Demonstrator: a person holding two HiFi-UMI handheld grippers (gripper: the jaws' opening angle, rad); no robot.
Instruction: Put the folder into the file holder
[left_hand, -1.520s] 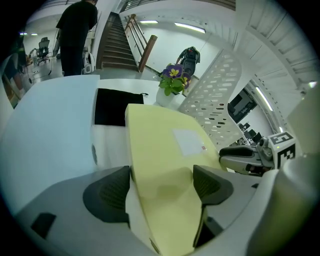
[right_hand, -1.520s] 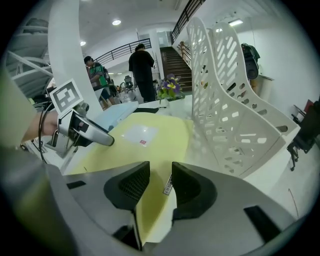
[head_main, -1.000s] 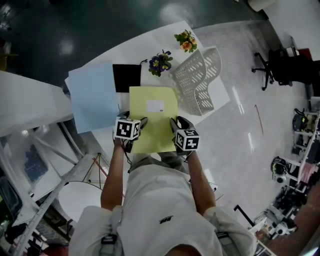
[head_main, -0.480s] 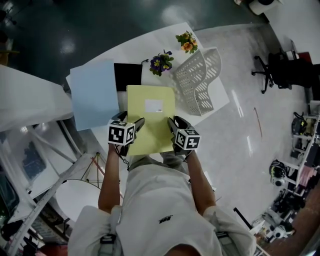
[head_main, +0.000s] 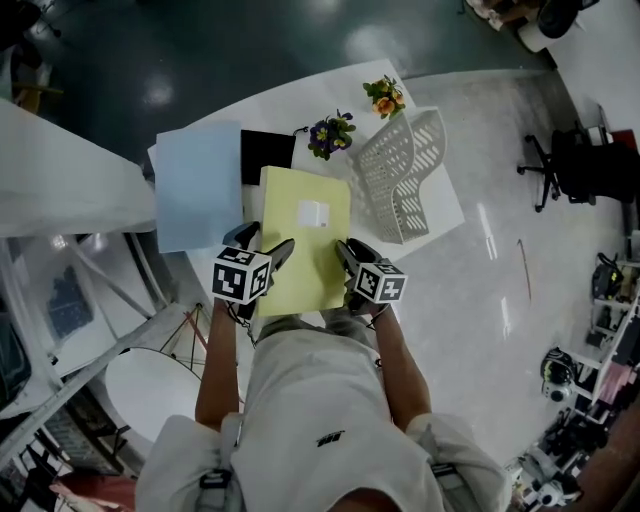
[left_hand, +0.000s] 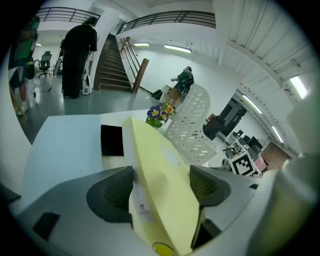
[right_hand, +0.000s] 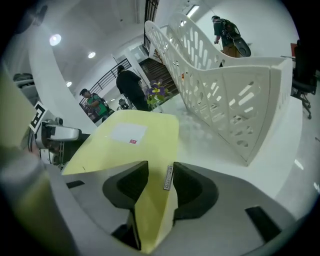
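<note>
The yellow folder (head_main: 303, 240) with a white label is held off the white table (head_main: 440, 215), tilted, by its near edge. My right gripper (head_main: 350, 262) is shut on its near right corner; in the right gripper view the folder (right_hand: 130, 137) is pinched between the two pads (right_hand: 137, 182). My left gripper (head_main: 262, 262) is at the near left corner. Its jaws are closing and still stand wide, with the folder (left_hand: 150, 145) slanting between them. The white perforated file holder (head_main: 405, 175) stands upright to the right of the folder and reads as (right_hand: 225, 95) in the right gripper view.
A light blue folder (head_main: 198, 185) lies at the table's left, with a black pad (head_main: 267, 158) beside it. Purple flowers (head_main: 330, 133) and orange flowers (head_main: 385, 95) stand at the far edge by the holder. People stand by a staircase (left_hand: 80, 55) in the background.
The left gripper has slid a little left and nearer along the folder's edge. The folder now looks narrower and more tilted. The right gripper keeps its hold.
</note>
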